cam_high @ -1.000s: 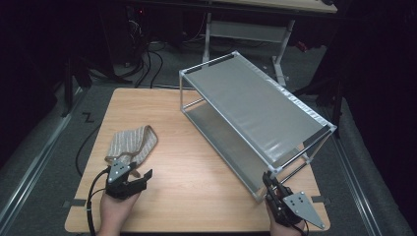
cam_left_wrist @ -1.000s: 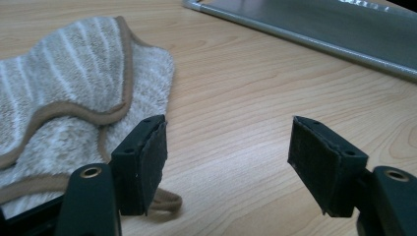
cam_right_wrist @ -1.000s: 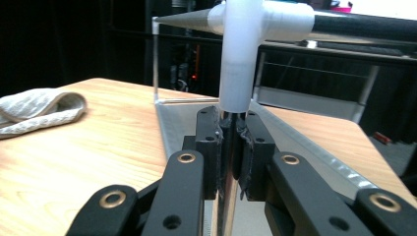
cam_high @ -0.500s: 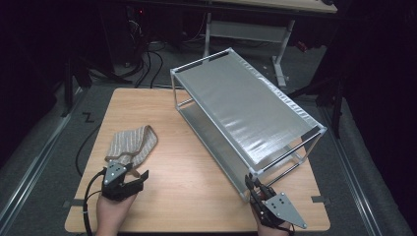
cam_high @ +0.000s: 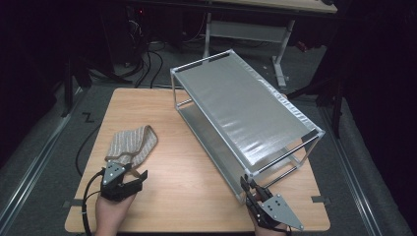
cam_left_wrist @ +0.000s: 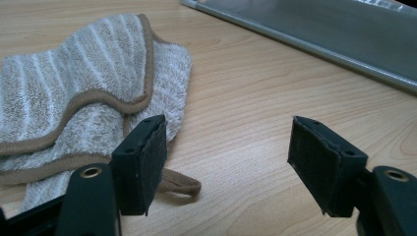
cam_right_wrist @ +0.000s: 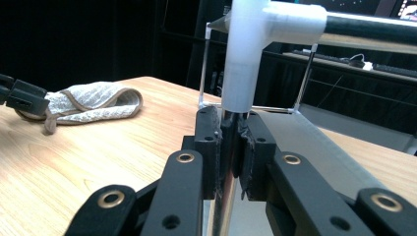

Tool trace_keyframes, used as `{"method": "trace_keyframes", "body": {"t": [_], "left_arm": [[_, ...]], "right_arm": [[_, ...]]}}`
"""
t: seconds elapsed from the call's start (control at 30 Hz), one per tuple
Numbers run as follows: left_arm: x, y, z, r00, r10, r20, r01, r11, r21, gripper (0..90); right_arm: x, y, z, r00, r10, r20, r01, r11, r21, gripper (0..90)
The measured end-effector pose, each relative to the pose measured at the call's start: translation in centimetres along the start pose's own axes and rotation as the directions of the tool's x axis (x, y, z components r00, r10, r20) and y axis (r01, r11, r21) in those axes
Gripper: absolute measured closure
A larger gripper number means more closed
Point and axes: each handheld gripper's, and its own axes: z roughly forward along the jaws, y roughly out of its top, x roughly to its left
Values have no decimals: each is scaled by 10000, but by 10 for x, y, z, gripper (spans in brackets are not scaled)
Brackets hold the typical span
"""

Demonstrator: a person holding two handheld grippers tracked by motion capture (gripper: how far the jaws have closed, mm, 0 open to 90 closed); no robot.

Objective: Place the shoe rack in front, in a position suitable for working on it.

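Right claw clamps rack leg; towel apart.

the two-tier metal rack stands on the table, running from its far middle to the near right corner. the folded towel lies left of it, near the front edge.

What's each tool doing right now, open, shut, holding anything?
Left tool: open, nothing between its pads, resting beside the striped towel.
Right tool: closed on the near corner post of the metal rack.
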Motion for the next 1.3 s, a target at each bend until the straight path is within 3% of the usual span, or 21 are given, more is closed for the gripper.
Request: {"method": "trace_keyframes", "body": {"t": [0.5, 1.03, 1.3], "left_arm": [[-13, 8, 15, 9986, 284, 439, -283, 9996, -14, 313], [-32, 21, 36, 9923, 677, 1036, -666, 9977, -145, 314], [-35, 36, 44, 9914, 820, 1019, -758, 9952, -627, 315]], "right_arm": [[6, -3, -17, 9971, -518, -553, 520, 9986, 15, 799], [-10, -10, -51, 9961, -792, 397, 781, 9966, 278, 781], [-22, -13, -67, 9866, -1015, 1280, 954, 9941, 525, 770]]}}
